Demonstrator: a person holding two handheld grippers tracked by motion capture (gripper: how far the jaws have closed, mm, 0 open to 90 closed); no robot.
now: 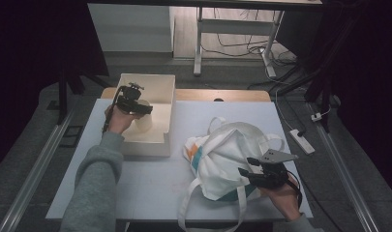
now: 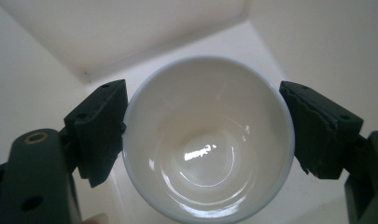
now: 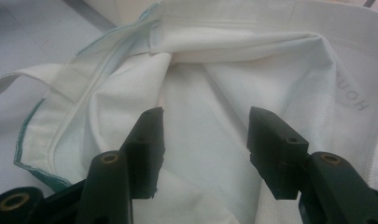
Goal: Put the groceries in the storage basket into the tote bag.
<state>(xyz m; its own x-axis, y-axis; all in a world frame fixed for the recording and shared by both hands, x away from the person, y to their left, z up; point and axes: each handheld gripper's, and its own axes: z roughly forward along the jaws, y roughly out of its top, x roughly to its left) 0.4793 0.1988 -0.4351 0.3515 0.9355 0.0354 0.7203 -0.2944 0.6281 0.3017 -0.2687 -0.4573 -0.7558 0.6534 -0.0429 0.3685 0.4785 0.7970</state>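
A white cup (image 2: pixel 210 163) stands upright inside a white open-top box (image 1: pixel 150 82) at the table's back left. My left gripper (image 2: pixel 206 121) is shut on it, one black jaw pressed to each side of its rim; the cup is empty and glossy inside. From above, the left gripper (image 1: pixel 143 109) sits over the cup (image 1: pixel 146 123) in the box. A white tote bag (image 1: pixel 227 150) with teal and orange print lies crumpled at the front right. My right gripper (image 1: pixel 246 167) stands open at its near edge, jaws over the bag's folded cloth (image 3: pixel 252 60) with nothing pinched.
The white table (image 1: pixel 150 183) has bare room in its front left and middle. A bag strap (image 1: pixel 184 212) hangs over the front edge. A power strip (image 1: pixel 301 140) lies on the floor at the right, with desk legs and cables beyond the table.
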